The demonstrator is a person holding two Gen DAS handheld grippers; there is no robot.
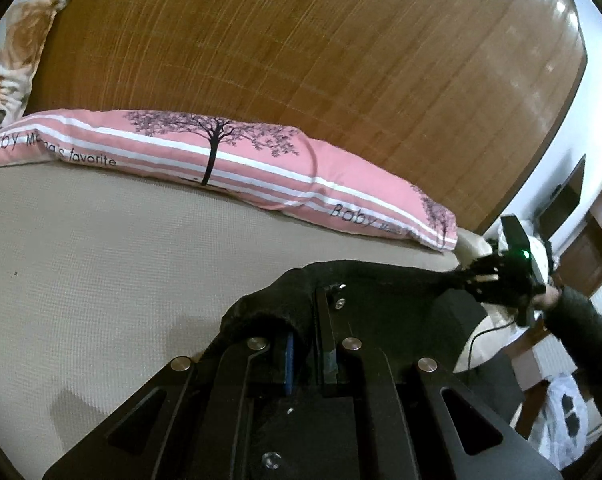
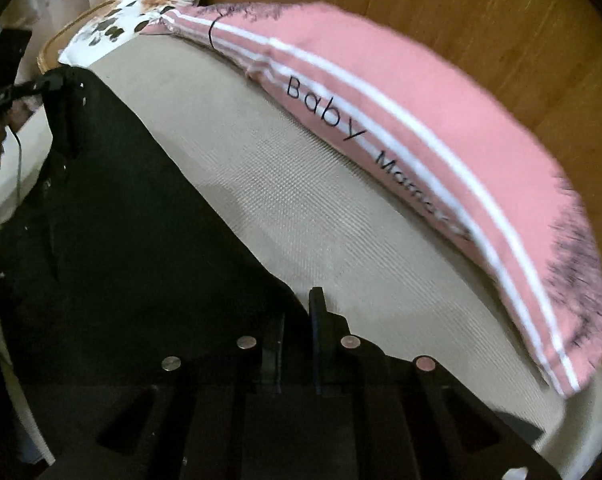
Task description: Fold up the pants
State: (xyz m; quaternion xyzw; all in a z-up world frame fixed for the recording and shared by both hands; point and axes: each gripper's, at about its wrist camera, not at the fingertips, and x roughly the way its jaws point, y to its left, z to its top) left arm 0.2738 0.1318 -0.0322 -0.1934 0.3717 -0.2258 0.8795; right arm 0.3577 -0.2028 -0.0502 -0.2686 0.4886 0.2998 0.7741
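Black pants (image 2: 113, 216) stretch taut above a beige bed (image 1: 101, 264) beside a pink pillow (image 1: 221, 152), the left hand-held gripper (image 1: 307, 320) clamped on one end and the right hand-held gripper (image 2: 297, 320) closed on the other, against a wooden headboard (image 1: 301, 60).

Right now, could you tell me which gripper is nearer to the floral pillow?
Left. The left gripper holds the black pants beside the floral pillow; the right gripper grips them at the opposite end.
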